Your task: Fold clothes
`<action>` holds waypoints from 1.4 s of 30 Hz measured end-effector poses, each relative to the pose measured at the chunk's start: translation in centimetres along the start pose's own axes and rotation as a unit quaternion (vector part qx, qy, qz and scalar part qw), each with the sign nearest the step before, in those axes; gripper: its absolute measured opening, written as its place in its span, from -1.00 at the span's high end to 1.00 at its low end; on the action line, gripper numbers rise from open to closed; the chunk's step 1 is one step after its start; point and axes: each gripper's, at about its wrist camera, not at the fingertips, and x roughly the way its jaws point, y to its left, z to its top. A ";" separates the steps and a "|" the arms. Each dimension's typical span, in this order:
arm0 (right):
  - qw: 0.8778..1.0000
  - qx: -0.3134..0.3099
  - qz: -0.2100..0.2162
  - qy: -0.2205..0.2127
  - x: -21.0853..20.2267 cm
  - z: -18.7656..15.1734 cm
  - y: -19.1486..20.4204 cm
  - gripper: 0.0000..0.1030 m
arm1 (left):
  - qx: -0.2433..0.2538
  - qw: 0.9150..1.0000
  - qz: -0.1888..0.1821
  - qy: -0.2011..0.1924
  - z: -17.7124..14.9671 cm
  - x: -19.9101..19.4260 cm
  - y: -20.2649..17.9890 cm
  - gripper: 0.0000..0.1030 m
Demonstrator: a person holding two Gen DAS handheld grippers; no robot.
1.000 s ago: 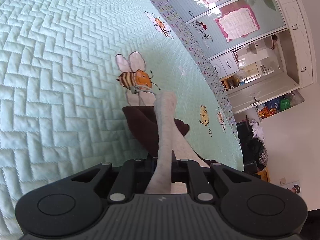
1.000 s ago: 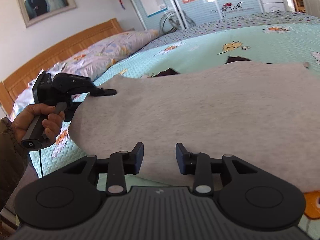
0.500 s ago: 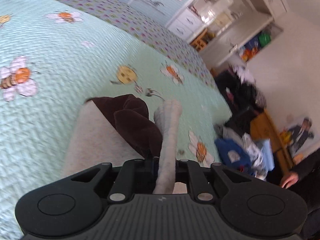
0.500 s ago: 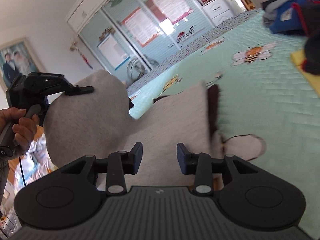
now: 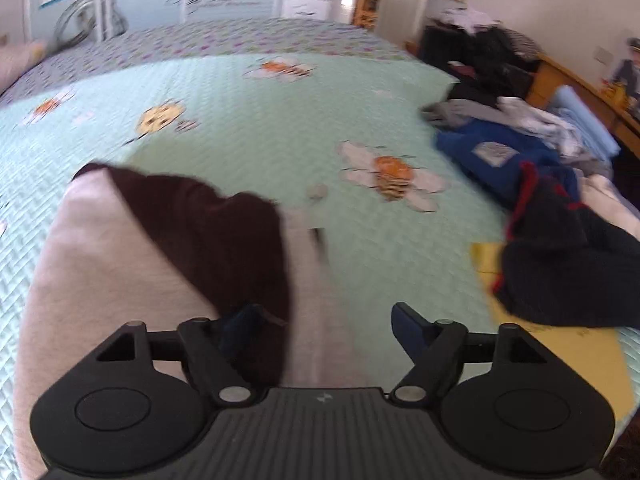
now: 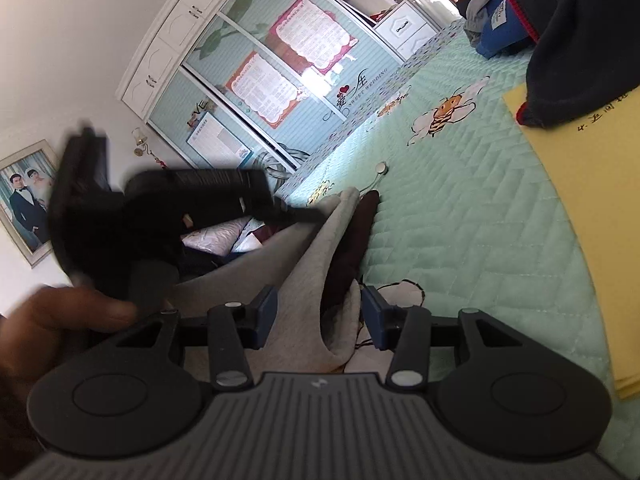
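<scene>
The fold wants its grey layer let down square over the half beneath, without dragging it. At lower centre, the left gripper [image 5: 324, 330] is opening wide, the grey garment [image 5: 108, 280] (dark brown lining upturned) lying loose below it on the green quilt [image 5: 260, 128]. The right gripper [image 6: 318, 316] is opening too, a grey fold standing between its pads, unpinched.
</scene>
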 end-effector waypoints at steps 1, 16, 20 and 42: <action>1.000 0.001 0.001 -0.001 -0.1 0.0 -0.1 0.05 | -0.002 1.000 -0.012 -0.010 0.2 -1.0 -0.2 -0.51; 0.987 0.078 0.138 -0.004 1.2 2.1 0.8 -0.15 | -0.107 0.992 -0.003 -0.063 -5.1 -7.1 13.5 -0.74; 0.983 0.132 0.124 -0.021 1.7 3.2 -0.7 -0.25 | 0.008 0.996 0.014 -0.084 -7.2 -4.1 9.0 -0.53; 0.960 -0.072 0.210 0.170 8.4 6.7 7.0 -0.42 | 0.036 0.984 -0.050 -0.169 -11.6 -5.6 8.9 -0.81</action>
